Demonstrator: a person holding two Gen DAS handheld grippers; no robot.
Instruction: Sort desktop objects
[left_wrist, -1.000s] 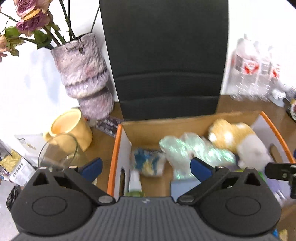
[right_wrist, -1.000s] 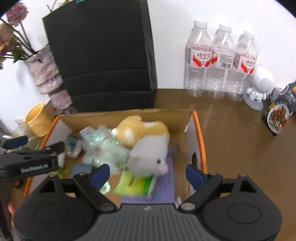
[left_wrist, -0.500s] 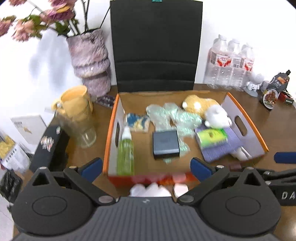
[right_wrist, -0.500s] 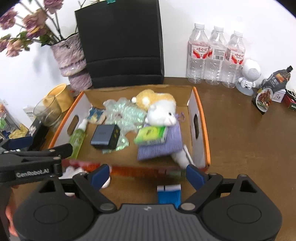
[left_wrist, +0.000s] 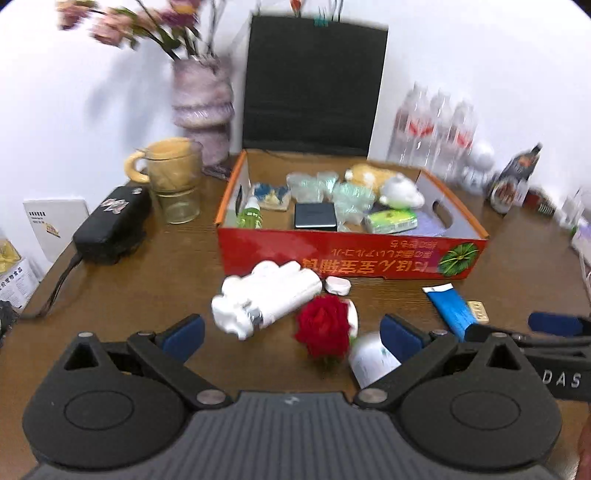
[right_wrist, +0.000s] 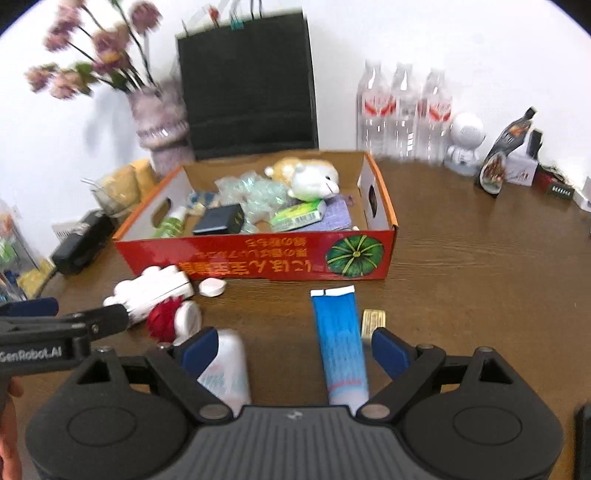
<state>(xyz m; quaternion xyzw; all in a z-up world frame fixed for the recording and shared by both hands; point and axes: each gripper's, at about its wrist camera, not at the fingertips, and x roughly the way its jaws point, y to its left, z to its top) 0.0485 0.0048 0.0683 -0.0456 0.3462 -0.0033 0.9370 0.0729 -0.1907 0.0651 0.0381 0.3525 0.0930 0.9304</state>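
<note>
A red cardboard box (left_wrist: 351, 254) (right_wrist: 258, 258) on the brown table holds a plush toy (right_wrist: 314, 181), a black box, a green spray bottle and packets. In front of it lie a white bottle pack (left_wrist: 269, 299) (right_wrist: 151, 291), a red rose (left_wrist: 325, 328) (right_wrist: 162, 317), a white tube (right_wrist: 225, 369) and a blue tube (right_wrist: 341, 339) (left_wrist: 450, 310). My left gripper (left_wrist: 291, 328) is open and empty above the rose and the pack. My right gripper (right_wrist: 295, 347) is open and empty over the tubes.
A vase of flowers (left_wrist: 201, 107), a yellow mug and a glass (left_wrist: 177, 184) and a black case (left_wrist: 114, 221) stand at the left. A black bag (left_wrist: 314, 85) stands behind the box. Water bottles (right_wrist: 402, 110), a white figurine (right_wrist: 465, 144) and small packs are at the right.
Both grippers have pulled back and up from over the box. The items in front of the box have come into view. Both stay open.
</note>
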